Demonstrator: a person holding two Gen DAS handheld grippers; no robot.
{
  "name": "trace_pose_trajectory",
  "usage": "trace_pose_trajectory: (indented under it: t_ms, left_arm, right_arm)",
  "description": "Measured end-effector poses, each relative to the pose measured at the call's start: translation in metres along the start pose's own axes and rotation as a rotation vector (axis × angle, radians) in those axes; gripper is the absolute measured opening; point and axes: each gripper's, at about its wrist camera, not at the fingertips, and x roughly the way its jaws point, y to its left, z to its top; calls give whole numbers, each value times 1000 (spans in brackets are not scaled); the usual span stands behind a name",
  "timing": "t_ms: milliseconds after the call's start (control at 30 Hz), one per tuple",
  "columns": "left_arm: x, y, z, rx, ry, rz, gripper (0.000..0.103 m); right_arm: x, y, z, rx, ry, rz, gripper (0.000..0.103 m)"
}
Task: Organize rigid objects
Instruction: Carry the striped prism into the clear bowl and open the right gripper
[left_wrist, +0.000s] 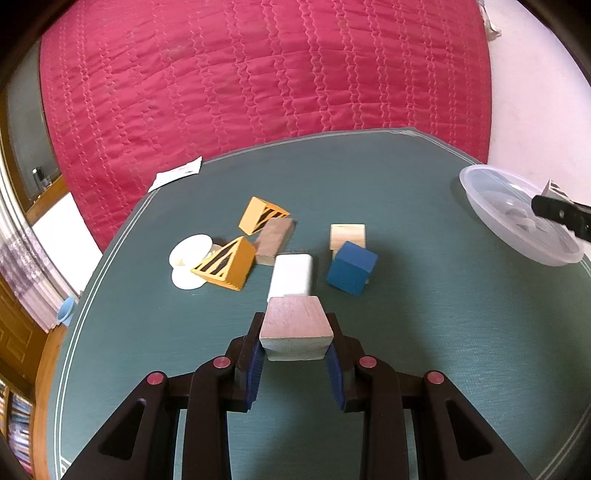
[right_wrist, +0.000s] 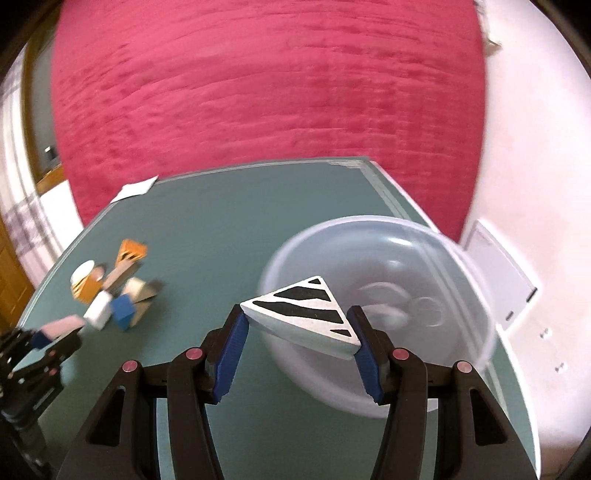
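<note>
On the green tabletop (left_wrist: 424, 350), beside a bed with a red quilt (left_wrist: 258, 74), you are midway through clearing a scatter of blocks into the clear plastic bowl (right_wrist: 461, 258) at the right edge. The bowl is the largest piece: thin, light and likely to skid if bumped, so lower things in rather than dropping them against its wall.

Your right claw (right_wrist: 299, 328) stands part open, its blue pads pressed on two edges of a white wedge with black stripes (right_wrist: 306, 314), held just over the bowl's near rim. A wedge's sloped faces can squirt out of a pinch, so grip on parallel flats where you can.

Your left claw (left_wrist: 295, 347) is drawn in tight on a plain wooden block (left_wrist: 295, 325), lifted just clear of the pile. It looks solid, stiff and light, with a dry grain that should not slip; its flat opposite sides are the right place to hold.

Still on the tabletop, close together: a white block (left_wrist: 291, 275) just ahead of the held one, a blue cube (left_wrist: 351, 267) to its right, a pale wooden block (left_wrist: 347, 234) behind that, a brown wooden block (left_wrist: 273, 236), two orange wedges with black stripes (left_wrist: 225, 266), and white discs (left_wrist: 190, 254) half under one wedge. All look rigid and unbreakable. The discs, thin and flat, will probably be hardest to pick up; take them by the rim.
</note>
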Motion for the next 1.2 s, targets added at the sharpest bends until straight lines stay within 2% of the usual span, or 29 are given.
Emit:
trace_pose_trajectory:
  t_ms: [233, 400, 767, 1200]
  left_arm:
    - [-3, -8, 5, 12, -4, -17, 32]
    - [-7, -18, 10, 30, -12, -34, 32]
    - [-10, -31, 20, 47, -18, -57, 32]
    - [-11, -47, 32, 70, -19, -90, 32]
  right_arm:
    - [22, -47, 3, 50, 35, -113, 56]
    - [38, -63, 2, 27, 68, -154, 56]
    - [54, -67, -8, -56, 148, -178, 56]
    - [44, -76, -10, -98, 223, -202, 56]
